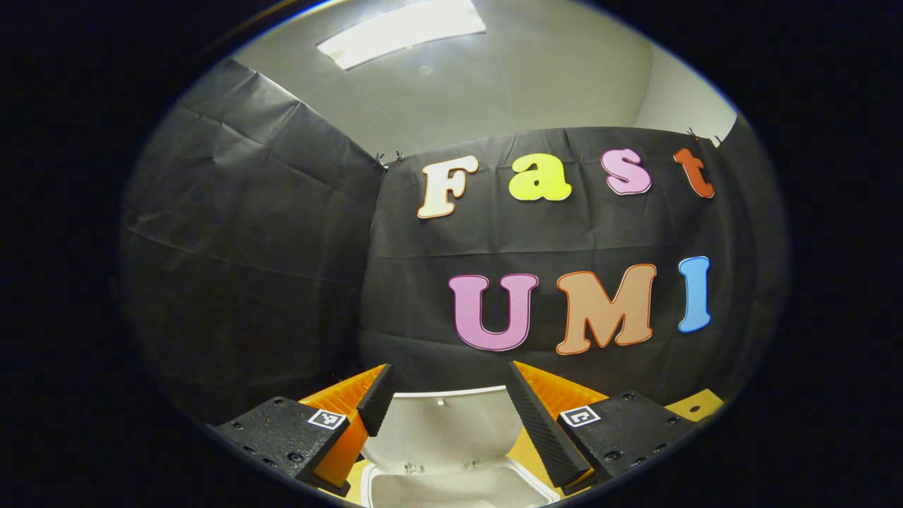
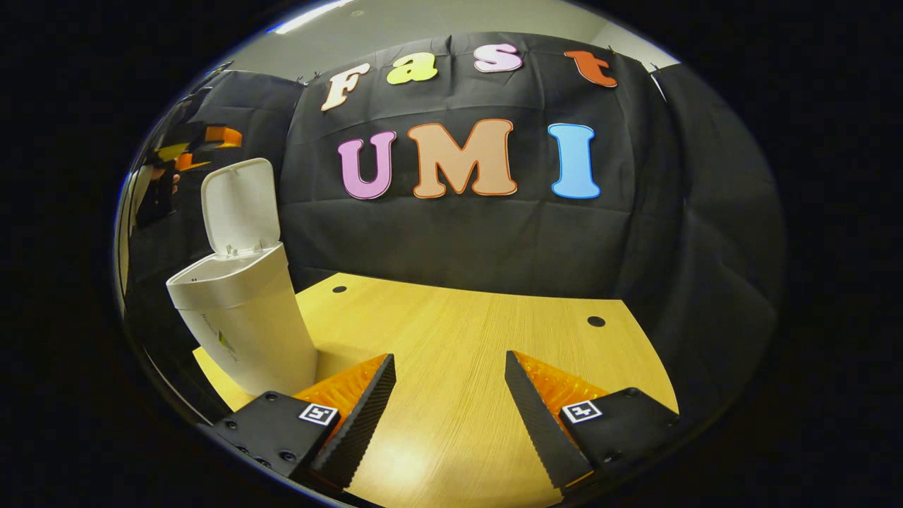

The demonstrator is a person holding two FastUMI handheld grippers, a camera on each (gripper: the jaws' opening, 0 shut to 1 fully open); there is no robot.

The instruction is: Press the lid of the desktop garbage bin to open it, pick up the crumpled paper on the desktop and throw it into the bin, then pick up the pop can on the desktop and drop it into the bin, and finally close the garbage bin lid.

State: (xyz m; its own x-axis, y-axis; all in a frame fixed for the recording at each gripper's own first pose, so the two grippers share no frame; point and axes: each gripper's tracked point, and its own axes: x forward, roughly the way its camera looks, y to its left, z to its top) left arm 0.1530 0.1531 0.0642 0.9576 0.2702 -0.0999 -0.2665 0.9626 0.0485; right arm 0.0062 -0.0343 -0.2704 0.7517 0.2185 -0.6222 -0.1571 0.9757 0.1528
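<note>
Now: bin open, both grippers empty

Plainly the bin (image 2: 243,321) stands at the near left corner of the desk (image 2: 465,331), its lid (image 2: 236,204) swung up and upright behind the mouth. In the left gripper view the lid (image 1: 441,430) and the open mouth sit straight ahead, just past the fingers.

The left gripper (image 1: 448,423) hangs over the bin with its fingers spread wide and nothing between them. In the right gripper view it shows far off, above and to the left of the lid (image 2: 204,144). The right gripper (image 2: 451,416) is low over bare desk, to the right of the bin, likewise spread and holding nothing.

I see no paper and no can on the stretch of desk in sight, and I can't see into the bin. My guess is the dropping is done and closing is the step in hand. That calls for the left gripper to reach behind the raised lid and push it forward and down until it shuts.
</note>
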